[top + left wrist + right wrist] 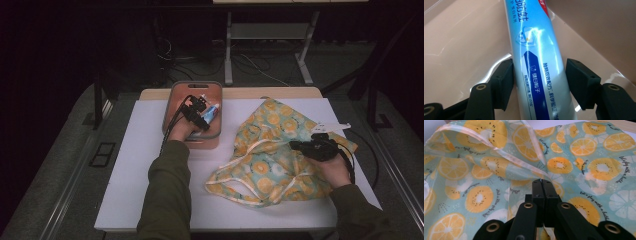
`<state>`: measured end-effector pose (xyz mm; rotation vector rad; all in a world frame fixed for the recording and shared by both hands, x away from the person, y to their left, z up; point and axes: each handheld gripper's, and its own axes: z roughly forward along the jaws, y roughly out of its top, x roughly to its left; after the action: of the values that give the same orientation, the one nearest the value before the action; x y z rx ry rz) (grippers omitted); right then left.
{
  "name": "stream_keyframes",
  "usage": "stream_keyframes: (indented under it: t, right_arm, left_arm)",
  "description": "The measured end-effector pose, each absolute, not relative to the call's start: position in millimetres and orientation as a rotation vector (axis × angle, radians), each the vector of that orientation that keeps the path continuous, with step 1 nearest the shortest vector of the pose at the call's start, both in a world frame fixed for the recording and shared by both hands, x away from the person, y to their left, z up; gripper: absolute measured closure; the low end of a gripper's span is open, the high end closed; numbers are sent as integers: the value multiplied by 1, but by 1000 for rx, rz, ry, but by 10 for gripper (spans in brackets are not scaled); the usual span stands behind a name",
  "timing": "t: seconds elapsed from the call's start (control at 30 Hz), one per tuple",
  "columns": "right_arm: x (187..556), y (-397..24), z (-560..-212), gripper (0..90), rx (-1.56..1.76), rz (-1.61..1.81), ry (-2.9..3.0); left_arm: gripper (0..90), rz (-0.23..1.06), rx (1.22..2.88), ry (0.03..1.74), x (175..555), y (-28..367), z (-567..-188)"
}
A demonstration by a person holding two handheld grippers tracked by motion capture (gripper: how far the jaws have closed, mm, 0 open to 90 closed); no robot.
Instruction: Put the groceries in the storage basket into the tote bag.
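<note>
A blue and white toothpaste tube (212, 113) (534, 50) lies in a pink bin (195, 85) (461, 45) at the back left of the table. My left gripper (202, 117) (539, 82) reaches down into the bin, and its jaws straddle the tube. One pad (505, 82) touches the tube's side, while a slim gap is left at the other pad (580, 82). A drawstring bag (270, 150) (586, 157) printed with orange slices lies crumpled at the right. My right gripper (295, 145) (541, 181) is shut on a fold of its pale-trimmed edge.
A white board (145, 165) covers the table, with bare room at the front left. A white paper tag (331, 126) lies by the bag's far right corner. Metal table legs (228, 50) and cables stand on the floor behind the table.
</note>
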<state>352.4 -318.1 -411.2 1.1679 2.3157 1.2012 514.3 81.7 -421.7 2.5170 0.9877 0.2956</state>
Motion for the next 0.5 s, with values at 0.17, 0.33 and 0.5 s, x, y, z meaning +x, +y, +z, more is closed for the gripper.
stream_keyframes:
  t: [0.17,0.33,0.5]
  right_arm:
    - [353,-318,-412,893,1165,1200,2316]
    - [353,-318,-412,893,1165,1198,2316]
    - [352,-317,-412,893,1167,1198,2318]
  left_arm:
    - [489,273,2505,993,515,84,-421]
    - [634,291,2470,1002,514,86,-415]
    - [746,319,2460,1026,515,89,-411]
